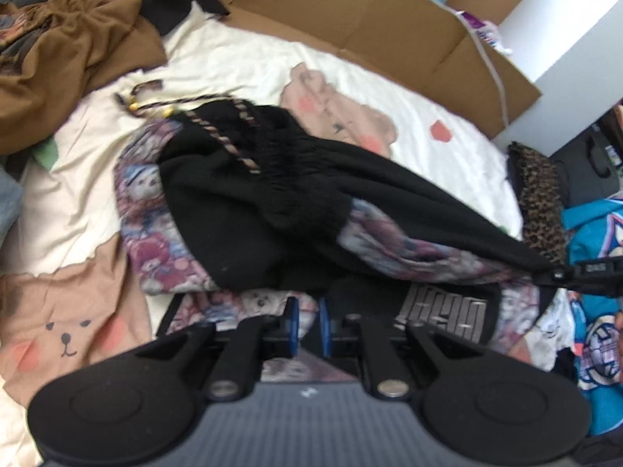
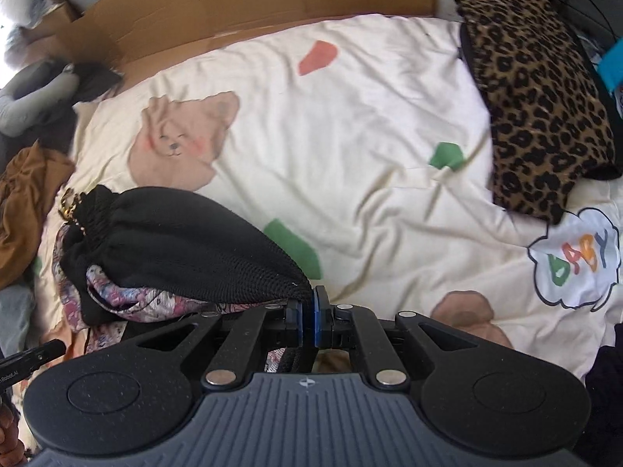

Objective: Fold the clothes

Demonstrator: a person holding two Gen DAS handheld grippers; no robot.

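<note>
Nearest, my left hand-held gripper (image 1: 307,321): blue pads a narrow gap apart, nothing visibly between them, hovering at the near edge of the garment.

My right hand-held gripper (image 2: 308,321): pads pressed together on a corner of the garment (image 1: 249,210), whose black lining is pulled taut from that pinch. In the left view this gripper shows at the right edge, with the cloth stretched out to it.

Garment: black inside, floral teddy-bear print outside, gathered waistband, braided drawstring (image 1: 218,132) with gold beads. It lies bunched on the bed, on a cream sheet (image 2: 350,124) printed with bears, green and red patches and a "BABY" cloud.

Beyond, on my left: a crumpled brown garment (image 1: 66,58) with dark clothes behind it.

On my right: a leopard-print piece (image 2: 541,97) on the sheet's edge; just beside it, turquoise printed fabric (image 1: 595,311).

Farthest: flattened cardboard (image 1: 370,19) along the bed's far side.
</note>
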